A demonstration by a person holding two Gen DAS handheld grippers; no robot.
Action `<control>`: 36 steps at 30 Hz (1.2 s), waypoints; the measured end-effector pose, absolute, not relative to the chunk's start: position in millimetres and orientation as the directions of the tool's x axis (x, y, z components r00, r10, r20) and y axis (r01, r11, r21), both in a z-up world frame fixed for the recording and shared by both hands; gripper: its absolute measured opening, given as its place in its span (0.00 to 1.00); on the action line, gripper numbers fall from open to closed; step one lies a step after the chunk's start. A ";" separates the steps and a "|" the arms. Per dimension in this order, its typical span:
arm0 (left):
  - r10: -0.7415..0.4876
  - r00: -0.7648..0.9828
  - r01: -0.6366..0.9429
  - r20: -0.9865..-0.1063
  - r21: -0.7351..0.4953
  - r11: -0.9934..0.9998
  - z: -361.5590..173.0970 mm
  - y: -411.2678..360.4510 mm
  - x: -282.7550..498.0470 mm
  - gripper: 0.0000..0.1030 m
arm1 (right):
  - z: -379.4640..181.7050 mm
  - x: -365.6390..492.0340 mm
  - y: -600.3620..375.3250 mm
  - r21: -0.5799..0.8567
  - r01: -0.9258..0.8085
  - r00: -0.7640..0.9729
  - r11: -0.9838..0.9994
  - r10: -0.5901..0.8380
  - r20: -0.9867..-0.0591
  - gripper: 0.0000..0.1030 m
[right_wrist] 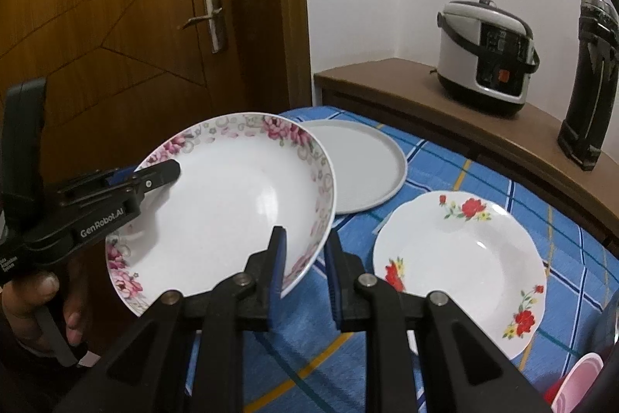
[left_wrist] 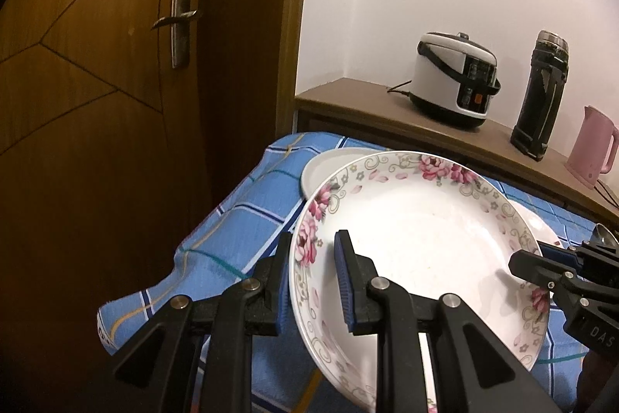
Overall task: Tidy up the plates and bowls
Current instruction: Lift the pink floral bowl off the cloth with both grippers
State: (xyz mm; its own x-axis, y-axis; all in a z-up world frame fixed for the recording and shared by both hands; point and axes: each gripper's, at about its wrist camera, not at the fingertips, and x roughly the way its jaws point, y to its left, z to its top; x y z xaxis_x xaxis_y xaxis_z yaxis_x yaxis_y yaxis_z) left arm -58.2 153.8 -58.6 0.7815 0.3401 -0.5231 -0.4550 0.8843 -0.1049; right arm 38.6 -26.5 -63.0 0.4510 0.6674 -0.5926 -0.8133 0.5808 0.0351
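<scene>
- A wooden door (right_wrist: 116, 37) with a metal lever handle (right_wrist: 211, 22) fills the left of both views.
- A person's hand (right_wrist: 42, 300) at the left edge of the right wrist view grips the handle of the left gripper (left_wrist: 313, 281).
- The left gripper is clamped on the left rim of the pink-flowered plate (right_wrist: 232, 204): one blue-padded finger sits inside the plate, the other outside the rim.
- The pink-flowered plate is held tilted in the air above the blue checked tablecloth (right_wrist: 445, 161), clear of the cloth.
- The right gripper (right_wrist: 305, 273) is clamped on the opposite rim of the same plate, one finger on each face of the edge.
- A plain grey plate (right_wrist: 363, 161) lies flat on the cloth just behind the lifted plate, partly hidden by it.
- A red-flowered plate (right_wrist: 460, 266) lies flat on the cloth to the right, apart from the grey one.
- On the brown sideboard (right_wrist: 371, 80) behind the table stand a white rice cooker (right_wrist: 483, 57), then a black thermos flask (right_wrist: 588, 80), then a pink kettle (left_wrist: 592, 149) at the far right.
</scene>
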 end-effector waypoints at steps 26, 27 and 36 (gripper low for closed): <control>0.360 0.835 -0.428 -0.416 -0.079 0.900 -8.0 154.2 -35.4 0.23 | -9.9 58.7 -29.1 0.013 -0.786 0.538 0.618 0.694 -0.479 0.19; 0.361 0.836 -0.428 -0.414 -0.078 0.901 -6.8 154.7 -33.6 0.23 | -7.5 60.7 -28.3 0.013 -0.784 0.541 0.621 0.693 -0.476 0.19; 0.366 0.841 -0.427 -0.398 -0.074 0.901 2.4 159.7 -18.0 0.23 | 2.4 75.7 -20.2 0.014 -0.767 0.566 0.642 0.686 -0.457 0.19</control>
